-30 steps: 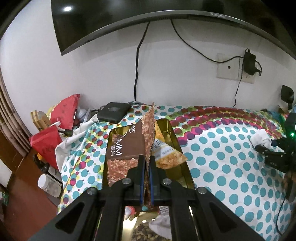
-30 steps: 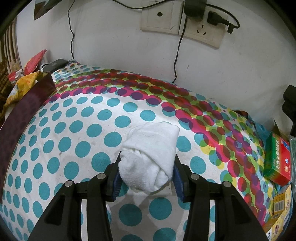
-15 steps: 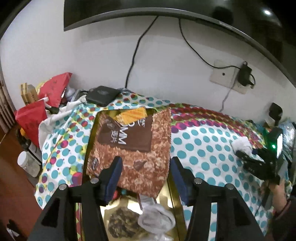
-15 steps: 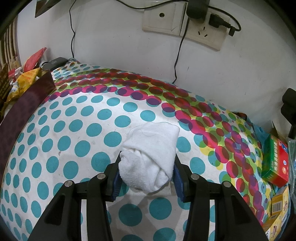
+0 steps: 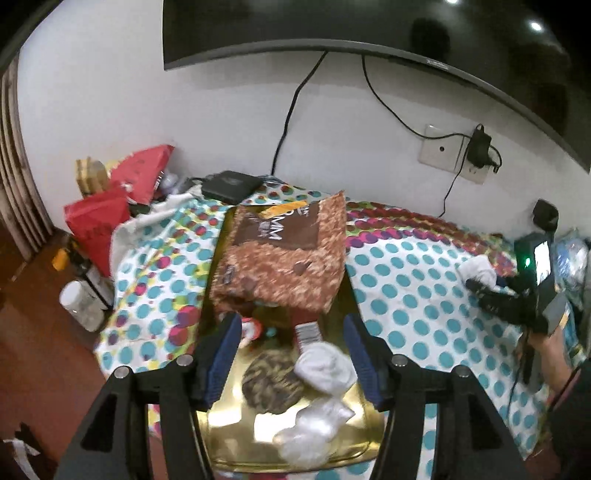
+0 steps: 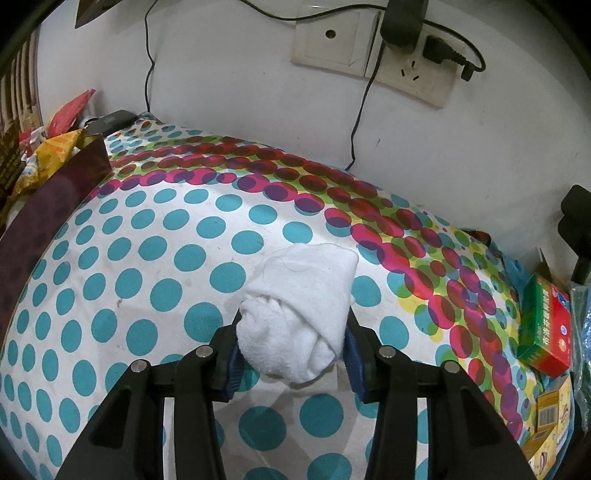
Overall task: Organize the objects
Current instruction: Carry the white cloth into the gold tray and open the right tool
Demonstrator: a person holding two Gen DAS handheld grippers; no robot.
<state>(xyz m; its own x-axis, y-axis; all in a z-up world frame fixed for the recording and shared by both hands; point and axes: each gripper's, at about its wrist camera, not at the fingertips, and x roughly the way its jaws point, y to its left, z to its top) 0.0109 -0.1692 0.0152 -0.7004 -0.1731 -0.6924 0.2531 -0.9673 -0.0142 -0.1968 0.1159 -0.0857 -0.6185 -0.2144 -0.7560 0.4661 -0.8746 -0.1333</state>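
We see a fluffy white terry towel (image 6: 299,314) on smooth printed cloth (image 6: 147,240), a glossy gold tray (image 5: 354,439) and a shiny foil snack bag (image 5: 284,258).

Dim warm indoor light, ceiling-lamp glare on dark screen (image 5: 369,29), fisheye-bent edges, slight blur

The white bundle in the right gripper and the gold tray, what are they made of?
The white bundle looks like soft terry cloth: its surface is fuzzy and looped, with a loose thread, rolled up. The gold tray seems to be shiny metal or metallic-coated card, since it mirrors light; which one, I cannot tell.
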